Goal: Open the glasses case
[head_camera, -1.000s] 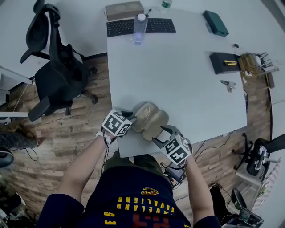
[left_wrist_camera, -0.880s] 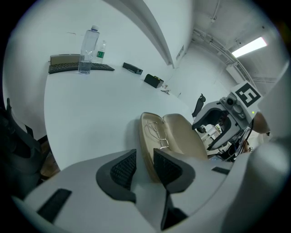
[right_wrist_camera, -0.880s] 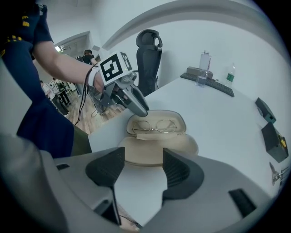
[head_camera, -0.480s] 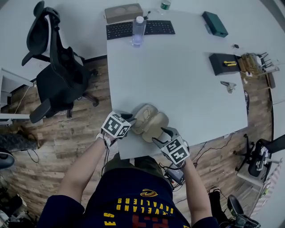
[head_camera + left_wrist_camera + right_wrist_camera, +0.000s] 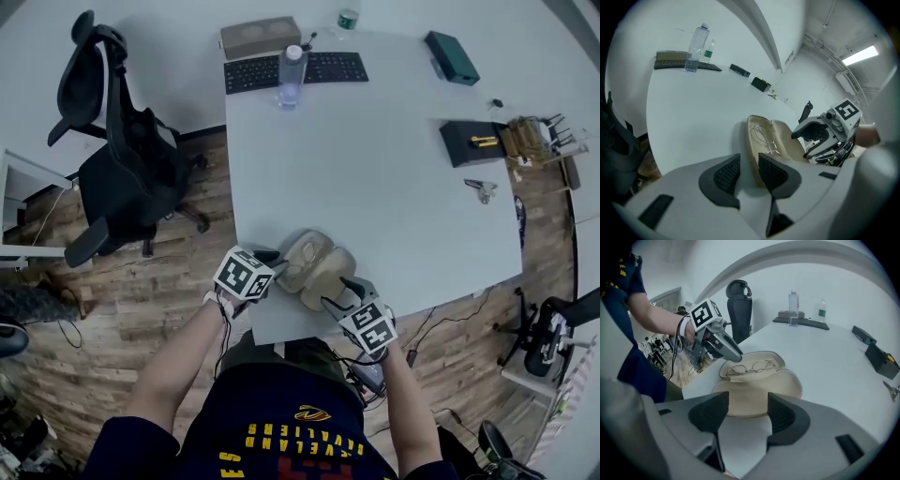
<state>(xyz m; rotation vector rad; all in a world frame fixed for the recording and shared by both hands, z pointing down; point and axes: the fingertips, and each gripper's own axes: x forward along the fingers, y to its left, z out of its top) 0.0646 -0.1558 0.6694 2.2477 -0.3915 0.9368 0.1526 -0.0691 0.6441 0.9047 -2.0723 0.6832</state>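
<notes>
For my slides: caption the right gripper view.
Open beige clamshell glasses case cradles wire-rimmed glasses; left gripper grips its far rim, right gripper open.

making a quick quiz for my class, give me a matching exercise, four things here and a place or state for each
1 glasses
2 water bottle
3 right gripper
4 office chair

a on the floor beside the table
b jaws apart
c inside the open glasses case
d upright at the keyboard

Pairs: 1-c, 2-d, 3-b, 4-a
</notes>
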